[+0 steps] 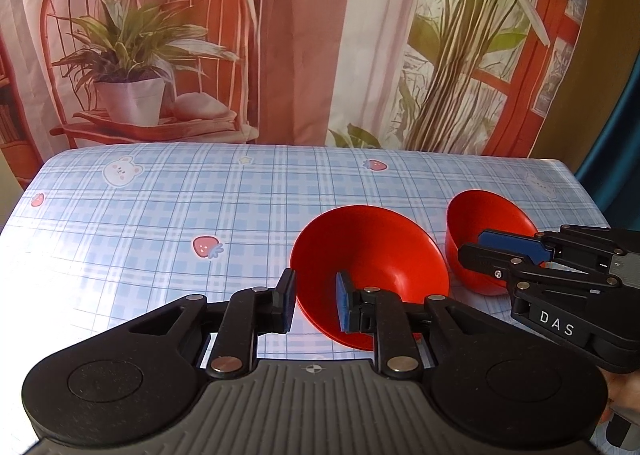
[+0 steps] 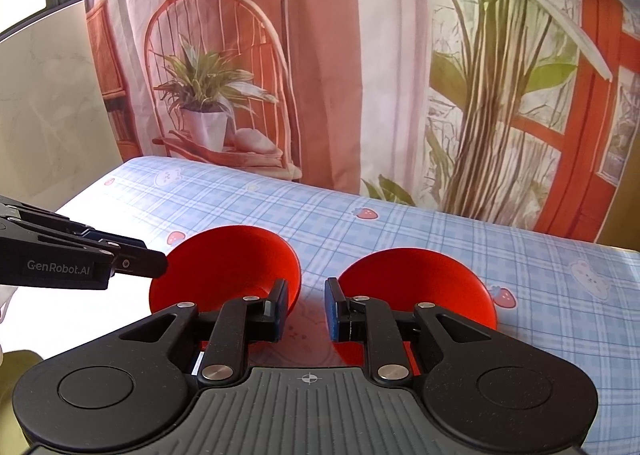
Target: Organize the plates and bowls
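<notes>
— Where are your two tools right now?

— My left tool (image 1: 316, 301) is spread, its fingers straddling the near rim of the left red bowl (image 1: 370, 255): one blue pad (image 1: 342, 305) sits inside the bowl, the other finger outside the wall. I can't tell whether either pad touches the rim.

— And the right one?

— My right tool (image 2: 306, 309) is spread too, pinching nothing. It hangs over the gap between the bowls, with the left red bowl (image 2: 228, 267) just past its left finger and the right red bowl (image 2: 416, 283) just past its right finger.

— Do the bowls touch?

— No, they stand upright side by side, just apart, on the blue plaid tabletop (image 2: 540, 295). From my left tool's camera, the right tool (image 1: 480, 245) reaches in sideways, its tips over the right red bowl (image 1: 476, 215).
</notes>
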`<state>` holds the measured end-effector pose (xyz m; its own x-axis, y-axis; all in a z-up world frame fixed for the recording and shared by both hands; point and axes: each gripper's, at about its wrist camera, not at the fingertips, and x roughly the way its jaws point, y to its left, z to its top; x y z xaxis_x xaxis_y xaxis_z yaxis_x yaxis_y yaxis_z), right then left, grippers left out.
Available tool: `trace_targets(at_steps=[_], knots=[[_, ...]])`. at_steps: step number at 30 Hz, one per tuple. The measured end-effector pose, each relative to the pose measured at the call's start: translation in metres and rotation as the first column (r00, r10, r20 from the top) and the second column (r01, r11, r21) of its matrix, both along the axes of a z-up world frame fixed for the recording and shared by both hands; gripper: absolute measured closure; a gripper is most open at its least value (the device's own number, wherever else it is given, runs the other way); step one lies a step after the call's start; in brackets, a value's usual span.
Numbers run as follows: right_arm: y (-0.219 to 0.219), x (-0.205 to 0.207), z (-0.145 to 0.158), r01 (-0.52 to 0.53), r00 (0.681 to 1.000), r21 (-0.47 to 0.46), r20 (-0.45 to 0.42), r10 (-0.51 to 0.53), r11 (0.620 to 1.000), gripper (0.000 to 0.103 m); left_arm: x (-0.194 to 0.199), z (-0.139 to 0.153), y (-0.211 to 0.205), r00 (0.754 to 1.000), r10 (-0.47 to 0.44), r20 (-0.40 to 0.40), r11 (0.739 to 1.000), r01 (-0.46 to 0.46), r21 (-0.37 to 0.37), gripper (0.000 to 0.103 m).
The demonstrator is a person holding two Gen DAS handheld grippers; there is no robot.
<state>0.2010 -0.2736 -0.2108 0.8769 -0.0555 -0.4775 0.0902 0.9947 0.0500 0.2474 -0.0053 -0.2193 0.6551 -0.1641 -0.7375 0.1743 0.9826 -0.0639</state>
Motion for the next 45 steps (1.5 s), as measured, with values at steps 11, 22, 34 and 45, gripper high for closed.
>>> trace_targets(at_steps=[11,22,34,45], knots=[[-0.044,-0.028,-0.003,0.096,0.995,-0.017,0.025,-0.095,0.995,0.084,0.008,0.006,-0.043,0.995,-0.092,0.024,0.996,0.092,0.004,0.081],[-0.085,-0.044,-0.019,0.208,0.977,0.035,0.032,-0.209,0.977,0.081,0.033,-0.006,-0.098,0.983,-0.181,0.005,0.983,0.181,0.003,0.081],[-0.100,-0.043,-0.040,0.212,0.977,0.099,0.011,-0.214,0.972,0.094,0.048,-0.027,-0.114,0.980,-0.194,-0.046,0.980,0.196,0.037,0.081],[-0.102,-0.043,-0.045,0.211,0.976,0.147,0.018,-0.216,0.966,0.094,0.047,-0.036,-0.125,0.969,-0.232,-0.083,0.969,0.237,0.064,0.089]])
